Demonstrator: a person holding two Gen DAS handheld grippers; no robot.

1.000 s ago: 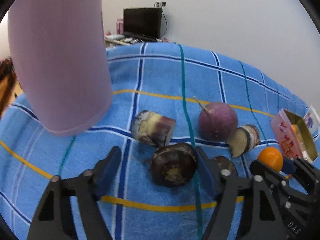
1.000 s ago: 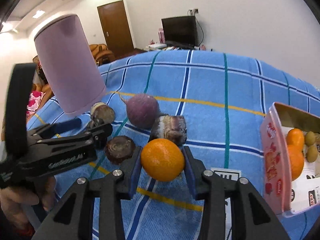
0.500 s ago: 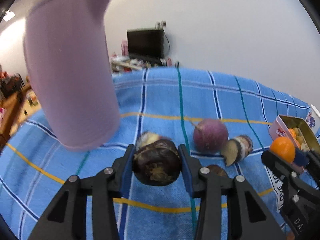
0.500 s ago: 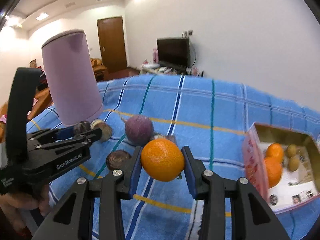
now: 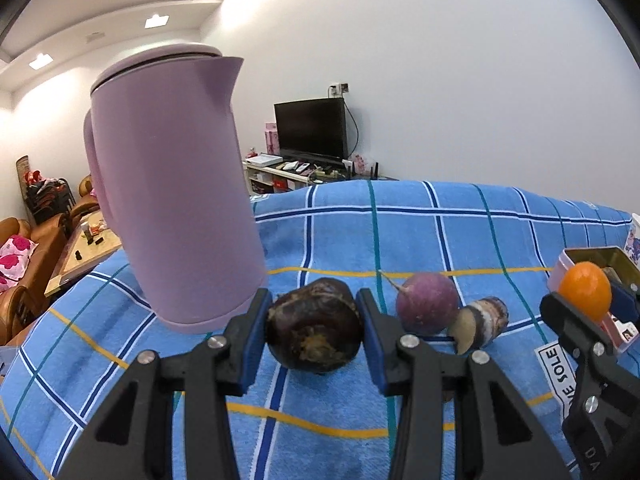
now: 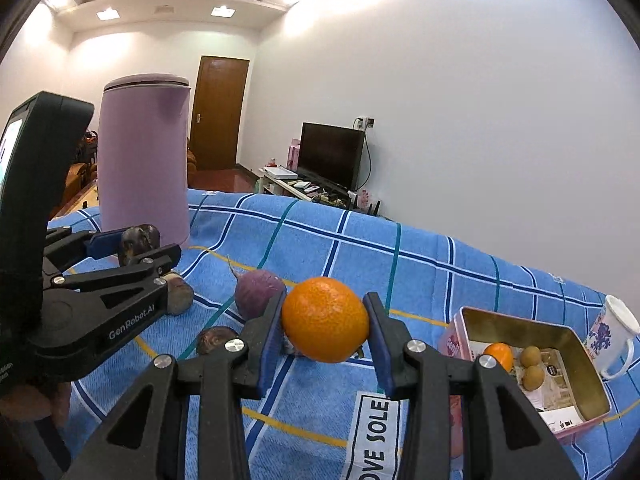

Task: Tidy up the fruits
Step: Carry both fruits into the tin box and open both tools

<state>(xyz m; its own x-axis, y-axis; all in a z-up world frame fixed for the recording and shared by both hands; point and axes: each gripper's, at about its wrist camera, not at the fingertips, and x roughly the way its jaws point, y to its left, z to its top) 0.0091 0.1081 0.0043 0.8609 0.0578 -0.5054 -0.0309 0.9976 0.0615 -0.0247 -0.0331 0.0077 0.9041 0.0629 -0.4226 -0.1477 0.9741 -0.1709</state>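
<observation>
My left gripper (image 5: 314, 322) is shut on a dark brown round fruit (image 5: 316, 332), held just above the blue checked cloth (image 5: 400, 240). From the right wrist view the same gripper (image 6: 138, 246) and its dark fruit (image 6: 138, 236) show at the left. My right gripper (image 6: 325, 326) is shut on an orange (image 6: 325, 316), also lifted off the cloth; in the left wrist view that orange (image 5: 585, 290) is at the right edge. A pink tin box (image 6: 520, 326) lies at the right, holding another orange (image 6: 498, 354) and two small brownish fruits (image 6: 532, 356).
A tall lilac kettle (image 5: 176, 200) stands on the cloth at the left. A purple radish (image 5: 426, 304), a cut root piece (image 5: 480, 322) and further dark pieces (image 6: 216, 338) lie mid-cloth. A white flowered mug (image 6: 610, 332) stands behind the tin. A hand (image 6: 36, 396) holds the left gripper.
My left gripper closed on the dark fruit and lifted it off the cloth. Both grippers rose and tipped upward, so more wall and ceiling show. The orange stayed gripped.
</observation>
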